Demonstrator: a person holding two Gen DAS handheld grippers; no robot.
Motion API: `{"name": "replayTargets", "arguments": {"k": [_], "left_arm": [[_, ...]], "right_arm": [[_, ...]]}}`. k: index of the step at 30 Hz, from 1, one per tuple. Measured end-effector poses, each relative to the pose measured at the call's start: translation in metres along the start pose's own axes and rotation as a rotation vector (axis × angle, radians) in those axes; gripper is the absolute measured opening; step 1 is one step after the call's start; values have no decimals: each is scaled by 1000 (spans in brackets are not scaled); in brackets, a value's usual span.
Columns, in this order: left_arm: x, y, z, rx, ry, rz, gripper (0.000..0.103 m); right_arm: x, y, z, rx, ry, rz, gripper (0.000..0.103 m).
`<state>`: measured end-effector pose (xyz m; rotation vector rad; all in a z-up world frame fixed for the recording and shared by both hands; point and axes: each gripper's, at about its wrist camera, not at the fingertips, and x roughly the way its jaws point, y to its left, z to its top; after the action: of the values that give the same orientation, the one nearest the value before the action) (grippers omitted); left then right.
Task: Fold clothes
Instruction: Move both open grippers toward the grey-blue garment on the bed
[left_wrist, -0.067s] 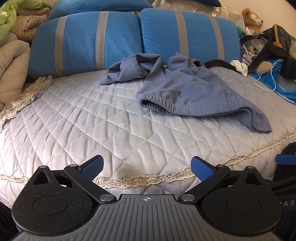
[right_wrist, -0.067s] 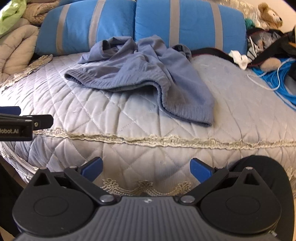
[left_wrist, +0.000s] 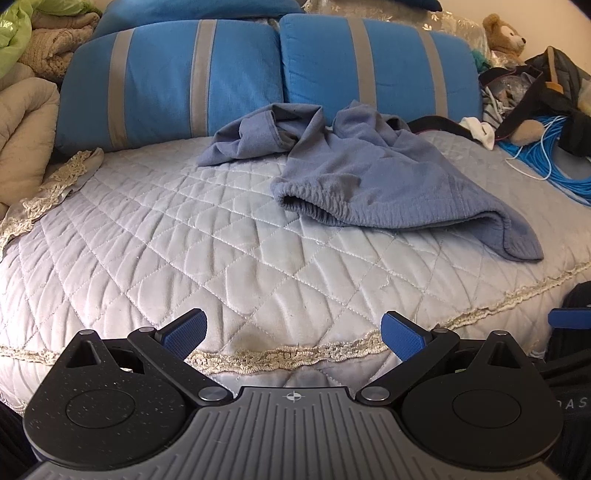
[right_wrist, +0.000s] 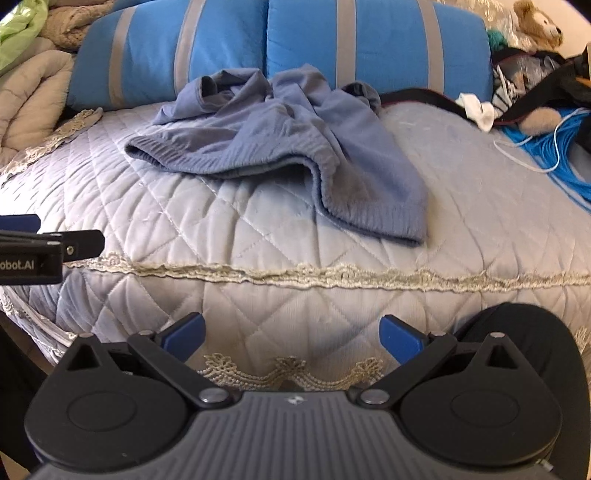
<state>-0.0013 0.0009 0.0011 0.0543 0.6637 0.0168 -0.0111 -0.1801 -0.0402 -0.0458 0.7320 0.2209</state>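
A crumpled grey-blue garment (left_wrist: 373, 177) with an elastic waistband lies on the quilted bedspread (left_wrist: 184, 236), near the pillows; it also shows in the right wrist view (right_wrist: 288, 147). My left gripper (left_wrist: 293, 334) is open and empty, over the bed's near edge, well short of the garment. My right gripper (right_wrist: 291, 338) is open and empty, in front of the bed's side, below the garment. The left gripper's side (right_wrist: 48, 251) shows at the left of the right wrist view.
Two blue striped pillows (left_wrist: 273, 70) stand behind the garment. Beige blankets (left_wrist: 26, 122) pile at the left. Blue cable (left_wrist: 554, 155), a white sock (left_wrist: 480, 131), bags and a teddy bear (left_wrist: 504, 33) crowd the right. A lace trim (right_wrist: 332, 275) marks the bed's edge.
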Motion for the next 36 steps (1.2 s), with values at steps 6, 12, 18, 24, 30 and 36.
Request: {"name": "replayTargets", "arguments": {"k": [6,12,18,24,30,36], "left_arm": [[3,2,-3,-12,17,-13,103],[1,4,3,-49,-4,-40,103],[3,1,6,-58,-5,-58,103],[-3,-4,9,-45,-43,-62,103],[-4,-3,9,-48,-43,-72,103],[-4,2,7,-63,-40,-55,103]], "right_arm": [[-2,-2,-3,-2,-3,23,103],[7,1,3,27,67,15,103],[11,-11,3,86,103,47,103],[12,-13,5,98,124,41,103],[12,-13,4,97,120,27,103],[8,-14,3,103,94,30,103]]}}
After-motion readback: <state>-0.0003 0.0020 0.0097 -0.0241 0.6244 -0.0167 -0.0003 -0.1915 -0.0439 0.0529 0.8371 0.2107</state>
